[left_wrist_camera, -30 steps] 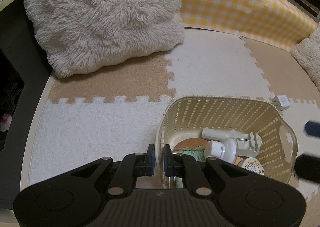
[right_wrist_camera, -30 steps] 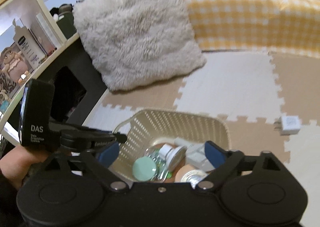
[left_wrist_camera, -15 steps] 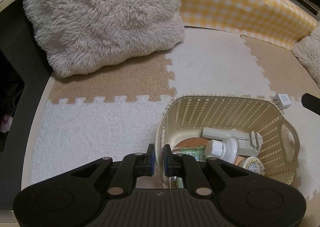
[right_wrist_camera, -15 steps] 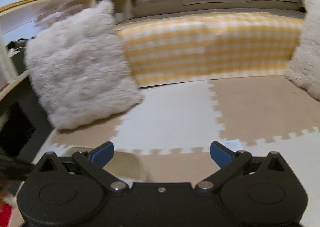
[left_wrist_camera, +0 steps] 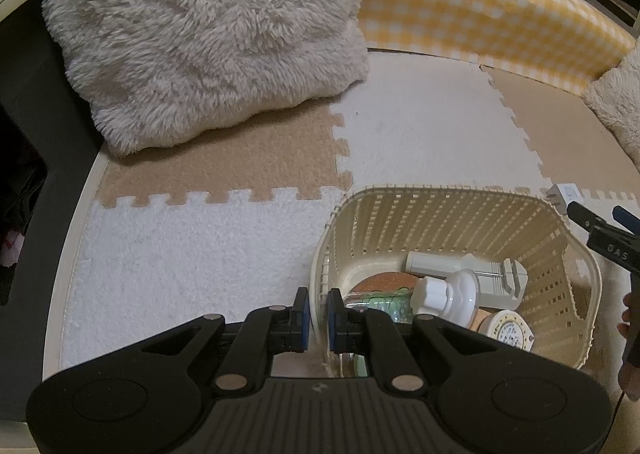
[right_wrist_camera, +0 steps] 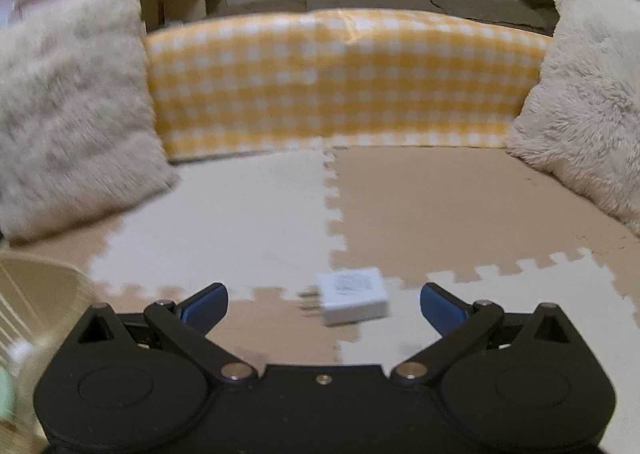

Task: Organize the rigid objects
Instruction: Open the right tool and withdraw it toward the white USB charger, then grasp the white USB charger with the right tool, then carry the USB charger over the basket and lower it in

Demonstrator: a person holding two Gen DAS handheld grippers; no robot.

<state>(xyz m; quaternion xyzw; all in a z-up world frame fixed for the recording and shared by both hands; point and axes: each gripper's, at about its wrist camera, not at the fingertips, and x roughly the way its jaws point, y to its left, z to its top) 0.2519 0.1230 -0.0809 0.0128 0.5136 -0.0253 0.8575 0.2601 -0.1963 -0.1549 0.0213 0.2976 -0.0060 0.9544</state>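
Note:
A cream lattice basket [left_wrist_camera: 452, 209] sits on the foam mat and holds several items, among them a white bottle [left_wrist_camera: 448, 294] and a round tin [left_wrist_camera: 506, 332]. My left gripper [left_wrist_camera: 318, 312] is shut on the basket's near-left rim. A white plug adapter [right_wrist_camera: 354, 296] lies on the mat just past the basket's far right corner; it also shows in the left wrist view [left_wrist_camera: 564, 195]. My right gripper [right_wrist_camera: 322, 300] is open and empty, low over the mat, with the adapter between and just ahead of its blue fingertips. The right gripper shows at the right edge of the left wrist view [left_wrist_camera: 600, 223].
A fluffy cream cushion [left_wrist_camera: 200, 33] lies at the back left and another [right_wrist_camera: 588, 109] at the right. A yellow checked bolster [right_wrist_camera: 340, 81] runs along the back. The floor is beige and white puzzle mat [left_wrist_camera: 180, 242]. Dark shelving [left_wrist_camera: 24, 173] borders the left.
My right gripper has swung away from above the basket to the right and come down toward the white adapter. My left gripper has kept its hold on the basket rim.

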